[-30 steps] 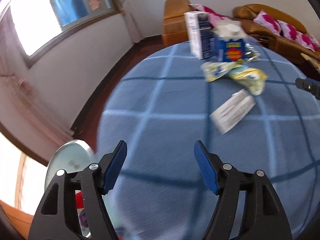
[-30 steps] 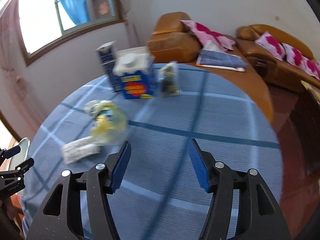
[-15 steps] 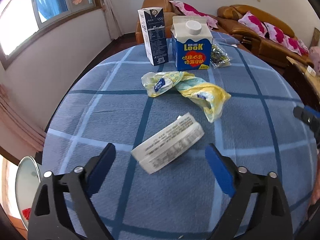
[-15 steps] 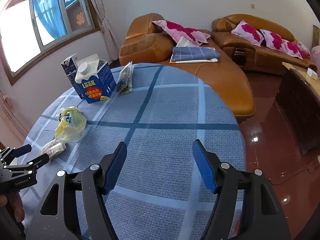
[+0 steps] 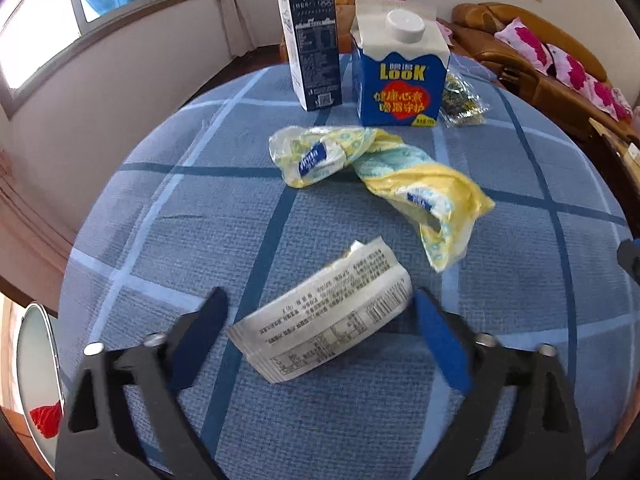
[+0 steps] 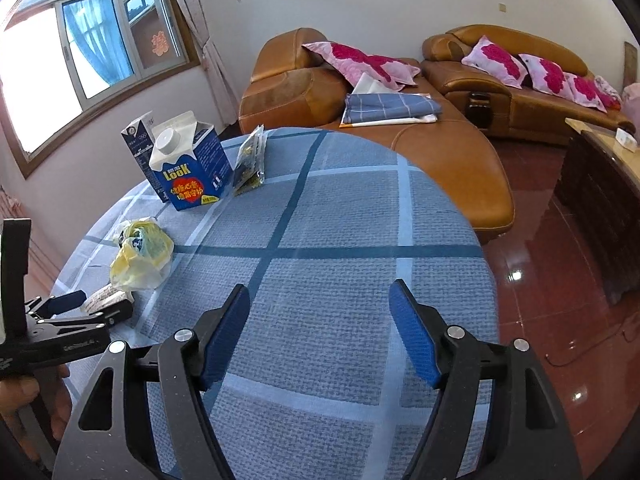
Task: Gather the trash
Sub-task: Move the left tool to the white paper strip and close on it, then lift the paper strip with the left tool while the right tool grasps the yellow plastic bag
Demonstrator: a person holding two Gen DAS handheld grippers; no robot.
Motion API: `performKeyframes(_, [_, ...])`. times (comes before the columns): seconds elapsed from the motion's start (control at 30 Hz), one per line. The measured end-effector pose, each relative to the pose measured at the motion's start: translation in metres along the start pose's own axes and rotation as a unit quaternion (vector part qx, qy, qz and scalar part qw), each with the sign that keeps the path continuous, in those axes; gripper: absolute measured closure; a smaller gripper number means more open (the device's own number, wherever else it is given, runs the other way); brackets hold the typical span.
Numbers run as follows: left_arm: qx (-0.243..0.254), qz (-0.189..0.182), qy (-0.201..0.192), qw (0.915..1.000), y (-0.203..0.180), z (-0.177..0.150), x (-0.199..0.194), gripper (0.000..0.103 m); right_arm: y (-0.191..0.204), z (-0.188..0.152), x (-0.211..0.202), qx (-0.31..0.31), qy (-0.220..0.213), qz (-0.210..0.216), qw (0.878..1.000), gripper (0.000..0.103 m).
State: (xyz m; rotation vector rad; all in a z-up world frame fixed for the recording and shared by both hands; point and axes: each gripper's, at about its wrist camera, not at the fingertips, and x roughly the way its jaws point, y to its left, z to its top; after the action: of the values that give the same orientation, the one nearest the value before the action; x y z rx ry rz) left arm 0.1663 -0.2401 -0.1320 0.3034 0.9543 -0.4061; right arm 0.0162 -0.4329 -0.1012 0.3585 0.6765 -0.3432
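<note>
A flattened white printed wrapper (image 5: 324,316) lies on the blue checked tablecloth (image 5: 200,220). My left gripper (image 5: 320,296) straddles it with the jaws closing. The pads stand just off its two ends and do not press on it. Beyond lie two crumpled yellow plastic wrappers (image 5: 424,196) (image 5: 312,156), then a blue "Look" carton (image 5: 400,80), a tall dark-blue carton (image 5: 314,44) and a clear snack packet (image 5: 460,100). My right gripper (image 6: 319,286) hovers over bare cloth with its jaws opening and nothing between them. The right wrist view shows the left gripper (image 6: 94,306) at the wrapper (image 6: 102,298), far left.
The round table's edge (image 6: 484,264) drops to a red tiled floor on the right. Orange leather sofas (image 6: 304,92) with pink cushions stand behind, and a dark wooden cabinet (image 6: 600,200) at the right. A round pale container (image 5: 36,380) with something red in it sits on the floor, lower left.
My left gripper moved forward and down, so the white wrapper now lies between its fingers. The right gripper's jaws stand slightly wider and have kept still over the last half second.
</note>
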Motion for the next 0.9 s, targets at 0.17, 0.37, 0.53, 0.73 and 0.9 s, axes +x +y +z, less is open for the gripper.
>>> performKeyframes(0.17, [0.004, -0.016, -0.001, 0.9999, 0.013, -0.007, -0.007, 0.024, 0.001, 0.0, -0.001, -0.002, 0.0, 0.002, 1.0, 0.031])
performKeyframes(0.37, [0.004, -0.016, -0.011, 0.9998, 0.038, -0.015, -0.024, 0.024, 0.018, 0.004, 0.001, -0.013, 0.006, 0.017, 1.0, 0.031])
performKeyframes(0.53, [-0.002, 0.01, -0.016, 0.9998, 0.065, -0.026, -0.034, 0.024, 0.058, 0.016, 0.008, -0.032, 0.009, 0.05, 0.998, 0.031])
performKeyframes(0.73, [-0.023, 0.029, -0.014, 0.9992, 0.103, -0.037, -0.04, 0.023, 0.12, 0.026, 0.028, -0.046, 0.026, 0.102, 0.993, 0.031])
performKeyframes(0.9, [-0.04, 0.036, -0.012, 0.9985, 0.134, -0.046, -0.044, 0.023, 0.147, 0.016, 0.06, -0.101, 0.078, 0.071, 0.989, 0.031])
